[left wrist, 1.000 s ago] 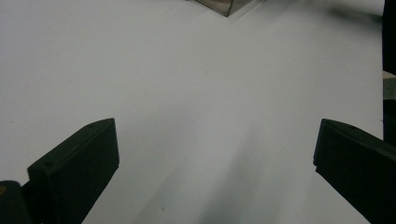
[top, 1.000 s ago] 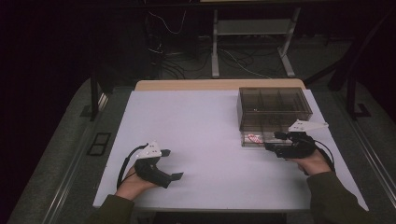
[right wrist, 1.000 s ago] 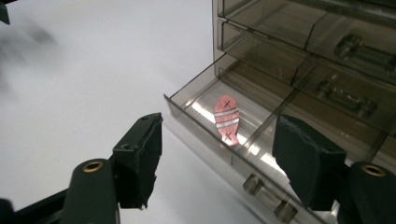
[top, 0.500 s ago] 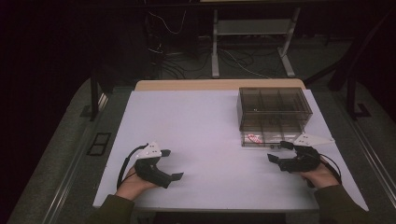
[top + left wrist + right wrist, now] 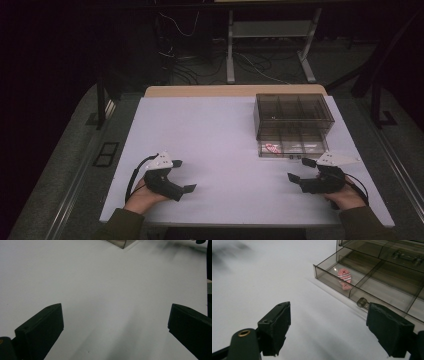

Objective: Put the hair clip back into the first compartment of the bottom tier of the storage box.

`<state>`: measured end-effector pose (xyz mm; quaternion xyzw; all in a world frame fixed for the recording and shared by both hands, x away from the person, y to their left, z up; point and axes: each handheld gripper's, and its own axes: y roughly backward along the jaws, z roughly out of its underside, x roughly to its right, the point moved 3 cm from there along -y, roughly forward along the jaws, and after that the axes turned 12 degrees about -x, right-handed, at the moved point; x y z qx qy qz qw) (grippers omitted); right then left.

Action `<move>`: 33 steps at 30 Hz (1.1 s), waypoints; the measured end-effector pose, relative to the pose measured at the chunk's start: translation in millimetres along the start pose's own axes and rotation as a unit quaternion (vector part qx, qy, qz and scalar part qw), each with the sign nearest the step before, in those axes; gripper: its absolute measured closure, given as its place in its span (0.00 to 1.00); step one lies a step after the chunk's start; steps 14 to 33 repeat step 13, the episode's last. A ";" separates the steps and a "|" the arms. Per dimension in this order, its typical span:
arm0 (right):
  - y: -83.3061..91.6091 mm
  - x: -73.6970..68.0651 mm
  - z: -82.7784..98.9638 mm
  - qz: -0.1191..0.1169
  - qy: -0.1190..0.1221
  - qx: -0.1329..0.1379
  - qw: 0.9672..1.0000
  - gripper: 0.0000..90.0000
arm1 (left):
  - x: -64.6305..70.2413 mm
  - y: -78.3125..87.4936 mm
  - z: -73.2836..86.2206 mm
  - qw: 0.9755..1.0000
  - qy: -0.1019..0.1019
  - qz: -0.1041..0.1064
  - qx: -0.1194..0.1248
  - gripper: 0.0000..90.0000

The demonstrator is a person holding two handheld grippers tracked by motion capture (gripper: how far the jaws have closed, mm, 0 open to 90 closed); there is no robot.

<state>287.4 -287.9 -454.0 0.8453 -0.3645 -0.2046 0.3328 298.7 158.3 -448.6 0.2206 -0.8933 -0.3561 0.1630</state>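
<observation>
So my right gripper [image 5: 297,169] has just been opening — nothing between its jaws now, the left gripper [image 5: 184,176] gaping idle too — and the pink fish [image 5: 344,278] sits in the pulled-out drawer [image 5: 332,281] just ahead of my right jaws, so I'd guess next is nudging the knob [image 5: 362,302] by my right-hand jaw to shut it.

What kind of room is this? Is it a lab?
Probably a lab or workshop: a white table in a dark room, loose cables on the floor behind it, and a smoky plastic drawer box set out for practice.

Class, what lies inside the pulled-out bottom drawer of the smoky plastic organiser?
The drawer holds a pink striped fish-shaped piece in its left compartment; the neighbouring compartment looks bare. The tinted wall blurs the rest.
</observation>
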 end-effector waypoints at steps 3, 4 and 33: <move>1.8 -1.0 4.0 -0.001 -0.004 0.002 1.000 0.21 | 0.0 0.1 0.0 1.000 0.000 0.000 0.000 0.00; 2.0 -1.5 5.1 -0.001 -0.006 0.002 1.000 0.21 | 0.0 0.1 -0.1 1.000 0.000 0.000 0.000 0.00; 2.1 -2.7 5.1 -0.005 -0.002 0.004 1.000 0.21 | -0.1 -0.2 -0.2 1.000 0.000 0.001 0.000 0.00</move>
